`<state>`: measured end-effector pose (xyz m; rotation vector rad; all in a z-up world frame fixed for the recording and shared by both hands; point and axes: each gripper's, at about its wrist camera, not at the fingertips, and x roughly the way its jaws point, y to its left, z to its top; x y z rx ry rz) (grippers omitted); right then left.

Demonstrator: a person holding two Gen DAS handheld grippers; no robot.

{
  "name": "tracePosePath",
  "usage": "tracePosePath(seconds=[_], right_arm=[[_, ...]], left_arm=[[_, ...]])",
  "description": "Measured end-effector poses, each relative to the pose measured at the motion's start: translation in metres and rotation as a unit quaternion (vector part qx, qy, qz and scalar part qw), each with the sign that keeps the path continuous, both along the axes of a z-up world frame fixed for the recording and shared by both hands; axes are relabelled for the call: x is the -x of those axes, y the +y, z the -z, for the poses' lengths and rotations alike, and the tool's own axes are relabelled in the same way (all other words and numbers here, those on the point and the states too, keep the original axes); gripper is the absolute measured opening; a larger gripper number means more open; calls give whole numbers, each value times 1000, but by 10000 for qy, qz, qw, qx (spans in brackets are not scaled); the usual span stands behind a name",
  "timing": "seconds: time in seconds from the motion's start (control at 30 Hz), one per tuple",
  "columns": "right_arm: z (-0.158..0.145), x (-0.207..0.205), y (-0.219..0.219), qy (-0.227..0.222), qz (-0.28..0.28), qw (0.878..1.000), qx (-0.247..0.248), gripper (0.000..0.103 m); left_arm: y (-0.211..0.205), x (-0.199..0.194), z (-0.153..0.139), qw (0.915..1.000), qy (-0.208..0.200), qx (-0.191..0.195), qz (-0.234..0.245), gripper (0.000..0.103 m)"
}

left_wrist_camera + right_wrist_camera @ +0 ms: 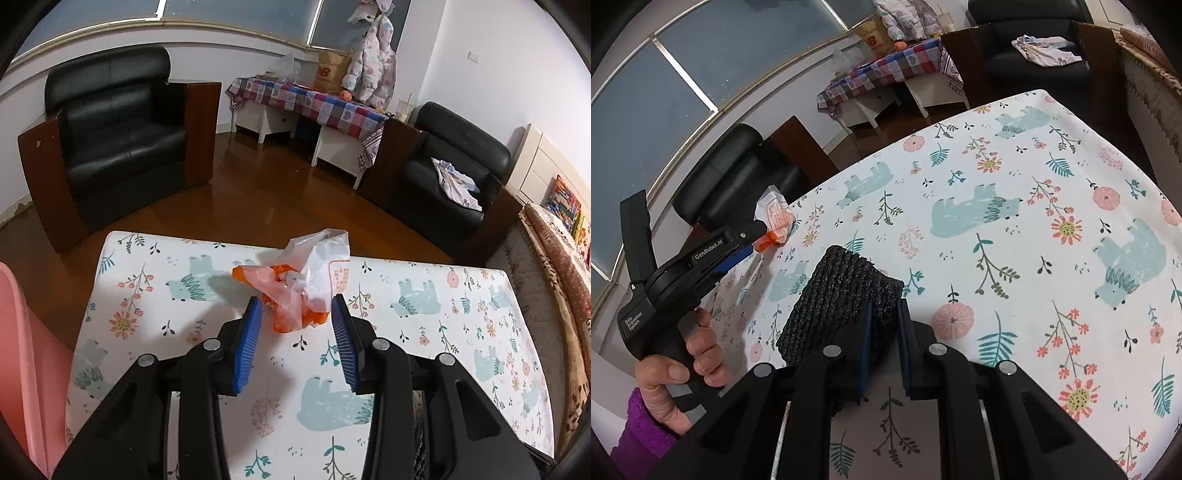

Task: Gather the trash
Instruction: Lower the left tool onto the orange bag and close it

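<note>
Black armchairs (118, 136) and a checked side table (306, 101) are seen behind the tabletop (424, 332), which is covered by a cloth printed with bears and flowers. Near its far edge a crumpled orange and white plastic bag (299, 288) is lying — the left claw (297, 308) is held open around its near end, the blue pads not pressed against it. The right claw (884, 314) is closed on a black woven pouch (834, 291), gripped at its near edge — the rest is resting on the tabletop.
</note>
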<state>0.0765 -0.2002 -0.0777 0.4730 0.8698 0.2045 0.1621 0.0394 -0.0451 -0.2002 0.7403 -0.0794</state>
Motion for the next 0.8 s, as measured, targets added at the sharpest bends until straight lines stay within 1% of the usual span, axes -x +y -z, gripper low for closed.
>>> tracePosePath(seconds=[0.07,0.1,0.13,0.17,0.23,0.27,0.5,0.7,0.8], right_arm=[[0,0,0,0,-6,10000,-8,13],[0,0,0,0,-4,10000,-6,13],[0,0,0,0,-4,10000,-8,13],[0,0,0,0,-3,10000,-9,13],[0,0,0,0,-3,10000,-4,13],[0,0,0,1,-3,10000,-5,13],[0,0,-1,1,-6,10000,-16,13],[0,0,-1,1,-6,10000,-23,13],[0,0,-1,1,-10,10000,-32,13]], left_arm=[[2,1,1,10000,-40,27,7,39],[3,2,1,10000,-41,34,11,36],[3,2,3,10000,-28,64,43,28],[4,3,3,9999,-22,73,66,26],[6,4,4,9999,-36,102,67,15],[6,4,3,9999,-56,117,62,14],[8,13,-1,9999,-98,58,-5,11],[2,47,-13,9997,-208,-64,145,11],[-1,71,-21,9992,-256,-184,252,11]])
